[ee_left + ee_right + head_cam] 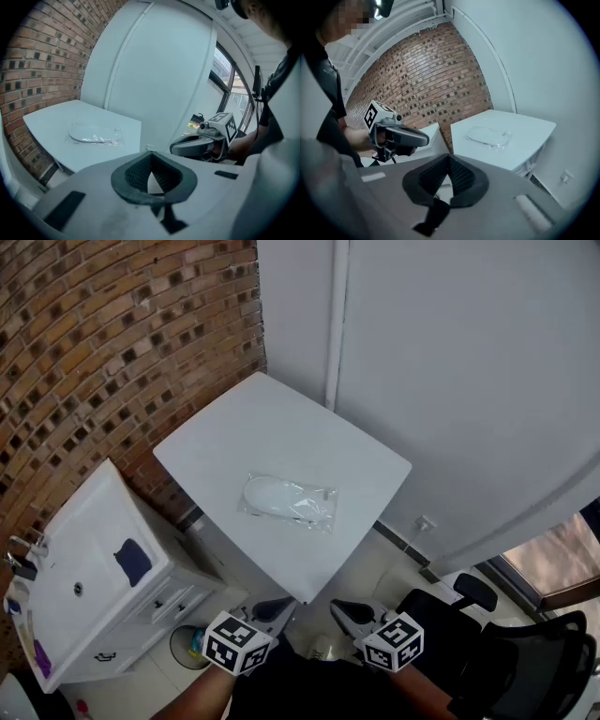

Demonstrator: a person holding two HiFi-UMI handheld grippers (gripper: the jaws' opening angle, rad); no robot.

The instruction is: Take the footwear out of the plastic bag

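Note:
A clear plastic bag [289, 500] with a white piece of footwear inside lies flat near the middle of the white table [281, 432]. Both grippers hover below the table's near corner, well short of the bag. My left gripper [274, 607] is shut with nothing in it, and so is my right gripper [348, 611]. In the left gripper view the bag [93, 133] lies far ahead on the left, beyond the closed left gripper [151, 157], with the right gripper [194, 146] beside it. The right gripper view shows the bag [489, 136] ahead on the table [529, 129], past the closed right gripper [449, 160].
A brick wall [103, 343] runs along the left. A white sink cabinet [94, 568] stands at the lower left beside the table. A black office chair [506, 652] sits at the lower right. A white wall [450, 362] backs the table.

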